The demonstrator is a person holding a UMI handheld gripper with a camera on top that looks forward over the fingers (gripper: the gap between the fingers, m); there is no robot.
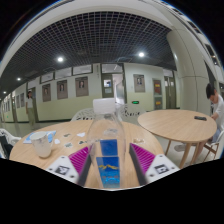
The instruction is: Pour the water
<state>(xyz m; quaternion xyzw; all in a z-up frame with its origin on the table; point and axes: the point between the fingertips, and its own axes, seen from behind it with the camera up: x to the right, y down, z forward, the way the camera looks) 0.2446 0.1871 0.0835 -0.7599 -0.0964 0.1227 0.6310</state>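
Item: hand-held gripper (110, 160). We see its two fingers closed against the sides of a bottle (109, 150), purple pads (81, 158) pressing the wall on either side. We judge the grip firm enough to carry and tilt it.

Item: bottle. Clear plastic, roughly cylindrical, with a blue label band at mid-height. It stands upright between the fingers and is raised above the tabletop (60, 140). We judge it is kept vertical so that no water spills before the pour. We cannot tell its water level, nor whether a cap is on.

Item: tabletop. Round, pale wood-toned, smooth. It lies just beyond and below the fingers.

Item: cup (43, 148). A small whitish vessel on the tabletop, left of the bottle and near it. We take it as the likely receiver of the water; its material is too small to tell. A few other small things sit near it, unidentified.

Item: second table (178, 124). Round, same wood tone, well apart to the right. A person (214, 105) sits at its far side.

Item: room. Dark gridded ceiling with spot lights, and framed panels along the far wall.
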